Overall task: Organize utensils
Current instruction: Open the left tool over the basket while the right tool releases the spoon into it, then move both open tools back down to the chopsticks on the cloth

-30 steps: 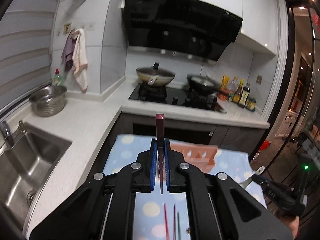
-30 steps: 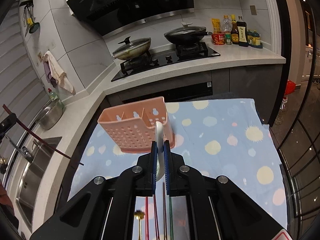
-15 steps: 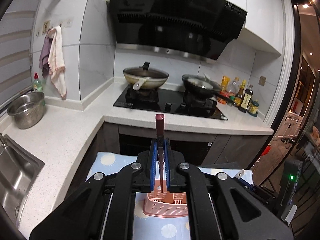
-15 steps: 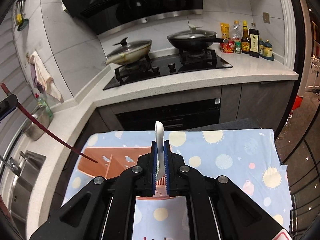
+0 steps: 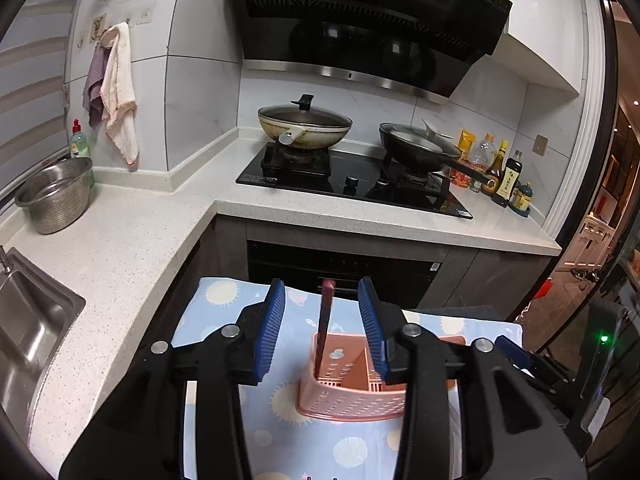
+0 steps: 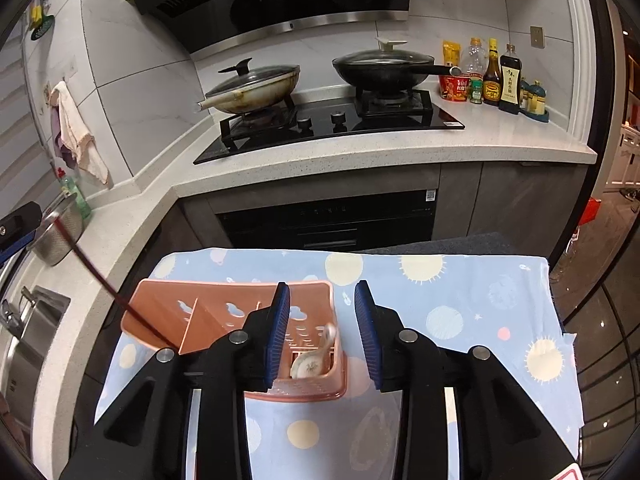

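Observation:
A pink perforated utensil holder stands on a blue patterned cloth. My left gripper is open above it. A dark red chopstick stands between the open jaws with its lower end in the holder's left compartment. In the right wrist view, my right gripper is open over the holder. A white ceramic spoon lies in the right compartment, just below the jaws. The chopstick leans out of the left compartment toward the left gripper's finger.
The cloth-covered table stands in front of a white counter with a gas hob, two lidded pans and sauce bottles. A steel colander and sink are at the left.
Both grippers have opened. The left one let go of the chopstick and the right one let go of the spoon; both now rest in the holder.

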